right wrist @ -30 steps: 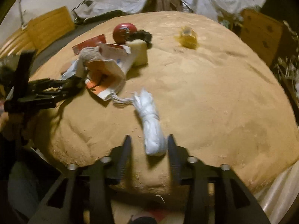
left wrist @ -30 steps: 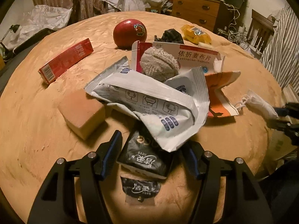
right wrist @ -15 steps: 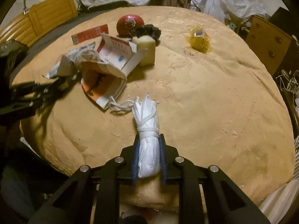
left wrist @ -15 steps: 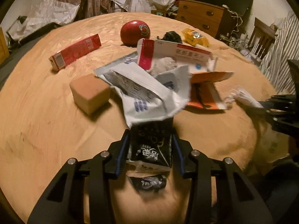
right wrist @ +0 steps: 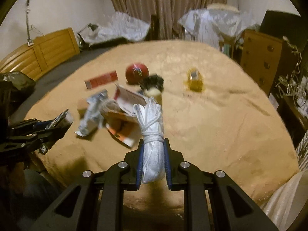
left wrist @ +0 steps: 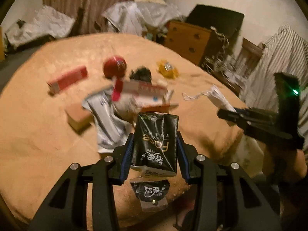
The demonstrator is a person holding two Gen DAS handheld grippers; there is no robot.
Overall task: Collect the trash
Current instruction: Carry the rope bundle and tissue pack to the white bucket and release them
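Now two tools, two wrappers held

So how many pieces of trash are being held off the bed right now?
2. The black tissue packet is clamped in the left tool, and the tied white plastic bag is clamped in the right tool. The other litter lies on the bed.

You're working in dim, warm yellowish light; both fisheye views bend hard at their dark, rounded corners. Motion blur smears the clutter mid-surface, while your fingers stay sharp, casting a shadow below at the near edge
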